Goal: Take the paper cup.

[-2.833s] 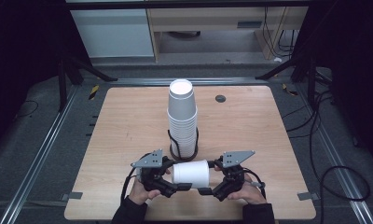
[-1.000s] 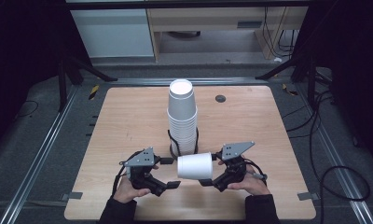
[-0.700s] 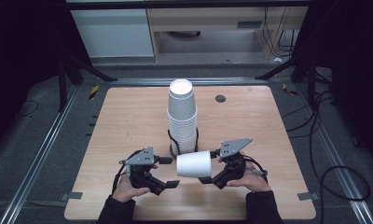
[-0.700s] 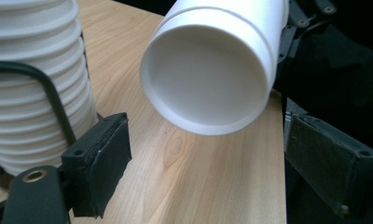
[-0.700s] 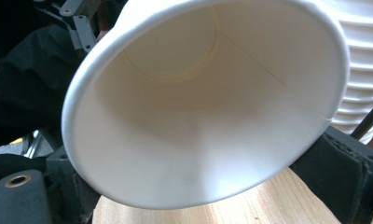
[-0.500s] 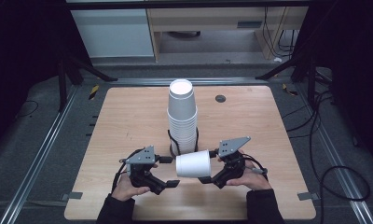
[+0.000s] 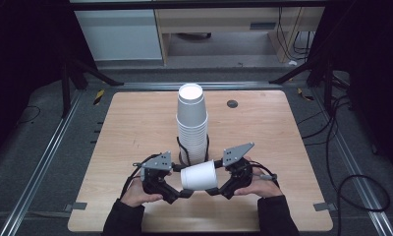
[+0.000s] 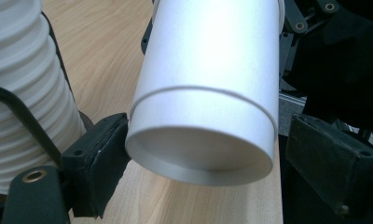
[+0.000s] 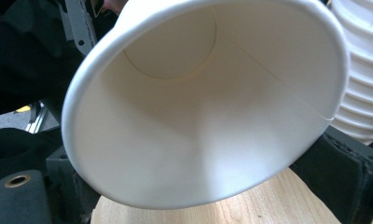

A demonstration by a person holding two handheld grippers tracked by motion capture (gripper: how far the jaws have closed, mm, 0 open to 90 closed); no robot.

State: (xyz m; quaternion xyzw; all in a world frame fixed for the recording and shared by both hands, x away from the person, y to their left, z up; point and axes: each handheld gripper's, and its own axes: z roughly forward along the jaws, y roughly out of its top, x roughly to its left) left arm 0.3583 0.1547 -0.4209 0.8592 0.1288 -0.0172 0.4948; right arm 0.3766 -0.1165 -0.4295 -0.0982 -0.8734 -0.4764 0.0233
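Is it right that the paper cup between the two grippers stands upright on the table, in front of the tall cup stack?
Not quite. The paper cup lies on its side between the grippers, as the high view shows. It does sit in front of the tall cup stack.

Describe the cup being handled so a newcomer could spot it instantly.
On the wooden table, look at the near edge, just in front of the tall cup stack. The single white cup lies sideways between the two grippers, unlike the upright nested ones.
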